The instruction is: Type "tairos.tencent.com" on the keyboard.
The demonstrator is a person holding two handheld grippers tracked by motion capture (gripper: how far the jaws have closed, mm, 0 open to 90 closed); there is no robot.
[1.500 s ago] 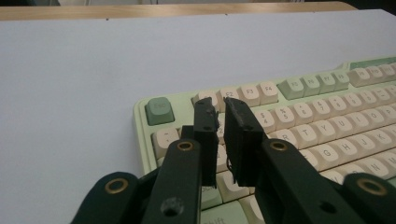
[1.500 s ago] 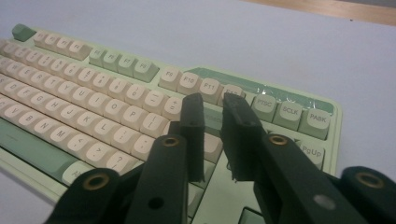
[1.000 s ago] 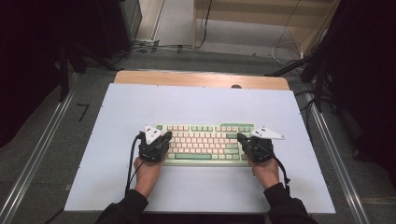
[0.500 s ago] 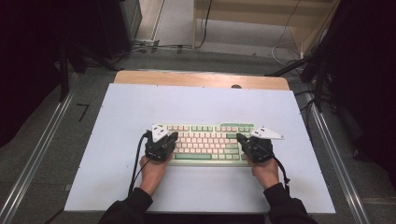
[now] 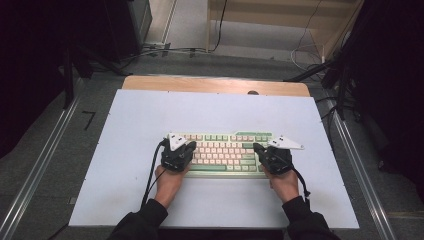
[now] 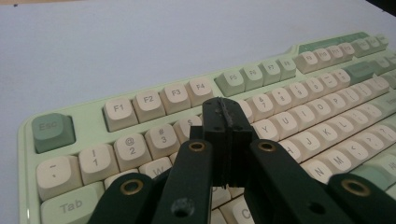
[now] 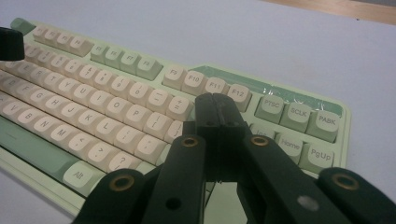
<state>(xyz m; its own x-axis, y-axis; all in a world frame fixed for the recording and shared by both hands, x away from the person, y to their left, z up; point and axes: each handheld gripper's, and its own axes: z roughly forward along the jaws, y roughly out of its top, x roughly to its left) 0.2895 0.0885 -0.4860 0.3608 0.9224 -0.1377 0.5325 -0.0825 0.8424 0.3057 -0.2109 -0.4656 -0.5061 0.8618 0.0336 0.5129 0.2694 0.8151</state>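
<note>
Left gripper (image 6: 227, 122) clenched, empty, tips over number row of keyboard (image 5: 225, 150). Right gripper (image 7: 218, 116) likewise clenched on nothing, poised above keys near right end. Keyboard flat on white worktop (image 5: 125, 150), centre-front.

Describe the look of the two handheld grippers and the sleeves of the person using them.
Both the left gripper and right gripper are black, each topped with a pale grey three-cornered plate and trailing a black cable. Seen close, the left gripper's fingers are flat black pads on dark link arms with brass-coloured rivets; the right gripper's match. The person wears dark long sleeves.
</note>
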